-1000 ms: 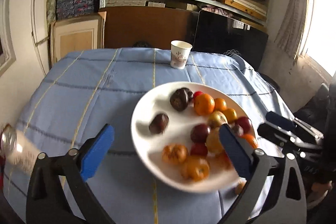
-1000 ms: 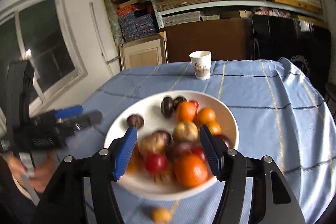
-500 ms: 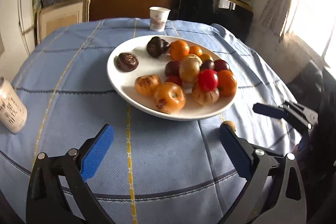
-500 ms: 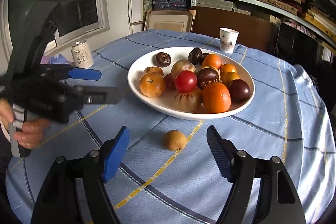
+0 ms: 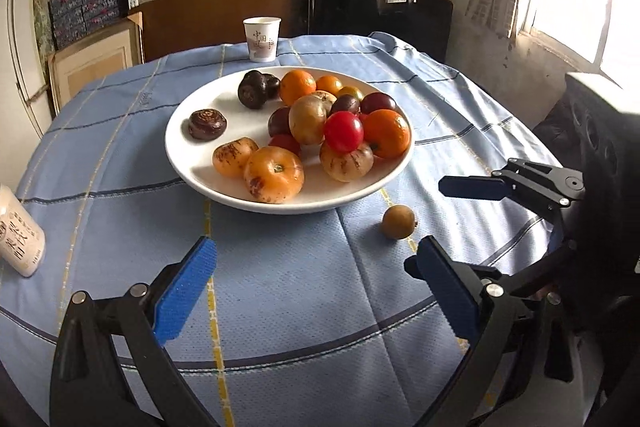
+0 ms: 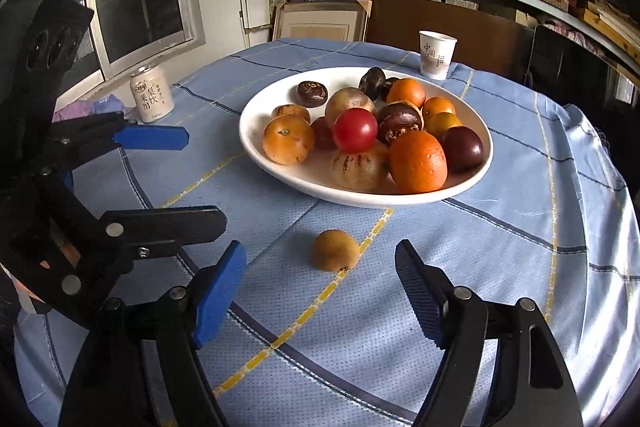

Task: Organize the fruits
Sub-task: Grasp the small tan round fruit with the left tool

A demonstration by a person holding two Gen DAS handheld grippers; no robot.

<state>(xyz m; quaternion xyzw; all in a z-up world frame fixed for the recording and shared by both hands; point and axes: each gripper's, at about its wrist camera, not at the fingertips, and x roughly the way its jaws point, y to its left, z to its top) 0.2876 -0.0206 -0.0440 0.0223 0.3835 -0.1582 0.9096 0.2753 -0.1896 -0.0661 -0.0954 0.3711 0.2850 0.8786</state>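
A white plate [image 5: 180,163] [image 6: 256,155] heaped with oranges, tomatoes and dark fruits sits in the middle of the blue checked tablecloth. One small brown fruit [image 5: 398,222] [image 6: 335,251] lies loose on the cloth just in front of the plate. My right gripper [image 6: 321,246] is open, and the loose fruit lies on the cloth just beyond its blue fingertips, touched by neither. My left gripper [image 5: 314,245] is open over bare cloth, short of the plate and left of the loose fruit. In the right wrist view the left gripper [image 6: 206,179] reaches in from the left.
A paper cup [image 5: 262,39] [image 6: 437,55] stands behind the plate. A drink can [image 5: 18,239] [image 6: 150,99] stands near the table's left edge. Shelves of boxes fill the back wall. The cloth hangs over the round table's edge.
Both grippers have drawn back from over the plate and sunk toward the cloth. The right jaws have widened. The loose brown fruit now lies just ahead of the right fingertips.
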